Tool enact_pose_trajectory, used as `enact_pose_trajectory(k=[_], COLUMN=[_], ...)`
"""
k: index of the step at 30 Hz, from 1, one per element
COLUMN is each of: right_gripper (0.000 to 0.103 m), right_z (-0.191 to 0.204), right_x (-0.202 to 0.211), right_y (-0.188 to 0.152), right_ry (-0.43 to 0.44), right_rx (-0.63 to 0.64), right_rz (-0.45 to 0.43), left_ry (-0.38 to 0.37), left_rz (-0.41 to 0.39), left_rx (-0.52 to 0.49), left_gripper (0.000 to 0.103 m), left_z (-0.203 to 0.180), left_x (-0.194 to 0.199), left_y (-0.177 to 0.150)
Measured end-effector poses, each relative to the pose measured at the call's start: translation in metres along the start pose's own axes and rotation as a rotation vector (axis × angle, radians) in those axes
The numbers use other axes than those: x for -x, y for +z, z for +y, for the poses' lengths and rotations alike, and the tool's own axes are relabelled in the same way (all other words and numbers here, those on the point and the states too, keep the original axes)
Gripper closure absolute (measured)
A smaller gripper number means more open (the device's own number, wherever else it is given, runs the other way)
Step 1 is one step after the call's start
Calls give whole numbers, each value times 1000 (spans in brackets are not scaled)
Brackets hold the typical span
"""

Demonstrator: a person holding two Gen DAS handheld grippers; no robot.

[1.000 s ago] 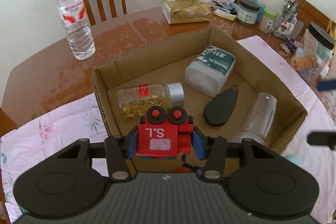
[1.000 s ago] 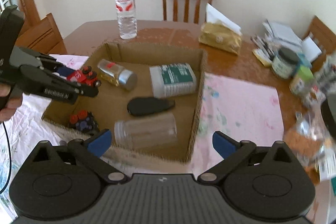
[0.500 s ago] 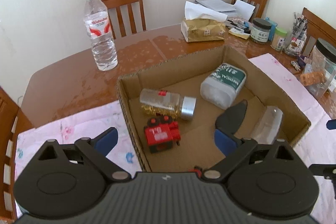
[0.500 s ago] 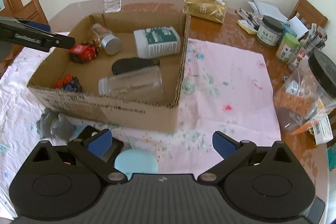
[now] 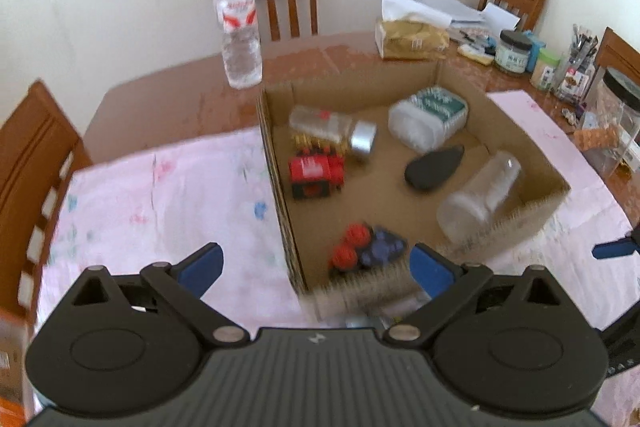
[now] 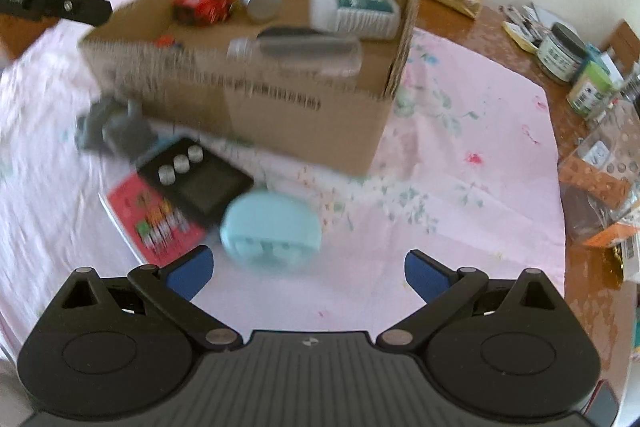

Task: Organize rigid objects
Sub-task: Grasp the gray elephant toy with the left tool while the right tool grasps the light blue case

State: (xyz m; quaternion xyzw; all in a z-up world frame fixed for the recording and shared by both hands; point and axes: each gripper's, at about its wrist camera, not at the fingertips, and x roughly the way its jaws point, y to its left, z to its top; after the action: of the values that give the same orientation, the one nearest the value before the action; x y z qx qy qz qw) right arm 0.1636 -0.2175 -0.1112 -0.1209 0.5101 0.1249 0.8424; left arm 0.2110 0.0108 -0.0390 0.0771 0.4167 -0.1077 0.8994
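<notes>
— Left gripper [image 5: 316, 265] jaws opening, nothing between; right gripper [image 6: 306, 269] spread wide, empty, above pale blue case [image 6: 271, 227], near of cardboard box [image 6: 304, 115].
— Risk noted: rounded case could slip from an off-centre pinch.

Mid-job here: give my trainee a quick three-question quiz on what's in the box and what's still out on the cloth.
1. True or false: the red toy lies inside the cardboard box.
2. Which item sits closest ahead of the right gripper: A) water bottle B) pale blue case C) tissue pack?
3. Is the clear jar in the box upright or lying down?

Key: 1 true. 2 B. 3 lying down.
</notes>
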Motion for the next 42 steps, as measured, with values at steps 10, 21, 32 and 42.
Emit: enact_pose_trajectory(k=[10,21,32,42], right_gripper=[0,0,0,0], right_z=[-6,-29,-53,-52], right_x=[-20,-39,-40,-38], right_y=[2,23,16,11], right_ry=[19,17,-79,-67], right_rx=[49,-74,-256,-229], right_rz=[-29,-61,-56,-86], left_ry=[-4,-12,13,37], left_rz=[57,98,130,147], left_rx=[56,98,149,166], left_gripper=[4,4,4,3], left_z=[-26,-36,-42,-24], left_x=[2,-10,-38,-51], left_y=[-42,-49,-51,-60])
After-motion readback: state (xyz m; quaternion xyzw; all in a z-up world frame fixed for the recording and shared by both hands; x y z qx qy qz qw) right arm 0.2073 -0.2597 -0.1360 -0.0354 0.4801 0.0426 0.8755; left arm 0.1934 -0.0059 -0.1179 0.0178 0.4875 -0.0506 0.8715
